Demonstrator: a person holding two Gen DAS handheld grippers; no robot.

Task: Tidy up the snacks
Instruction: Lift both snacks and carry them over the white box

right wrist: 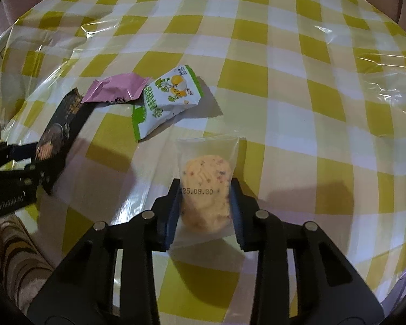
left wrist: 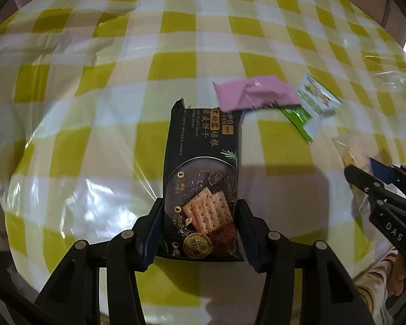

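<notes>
My left gripper [left wrist: 200, 205] is shut on a black cracker pack [left wrist: 203, 168], held above the table; the pack also shows in the right wrist view [right wrist: 59, 132]. My right gripper [right wrist: 205, 189] is shut on a clear bag with a pale cookie [right wrist: 207, 189], dated on its front. A pink packet [left wrist: 254, 94] and a green-and-white snack bag [left wrist: 311, 105] lie on the table beyond the cracker pack; in the right wrist view the pink packet [right wrist: 116, 89] lies left of the green-and-white bag [right wrist: 167, 97]. The right gripper also shows at the right edge of the left wrist view [left wrist: 370, 181].
The table wears a yellow-and-white checked cloth [left wrist: 176, 40] under clear plastic film [right wrist: 324, 81]. A pink chair back [right wrist: 21, 2] stands behind the far edge. The person's striped clothing [right wrist: 16, 246] shows at the near left.
</notes>
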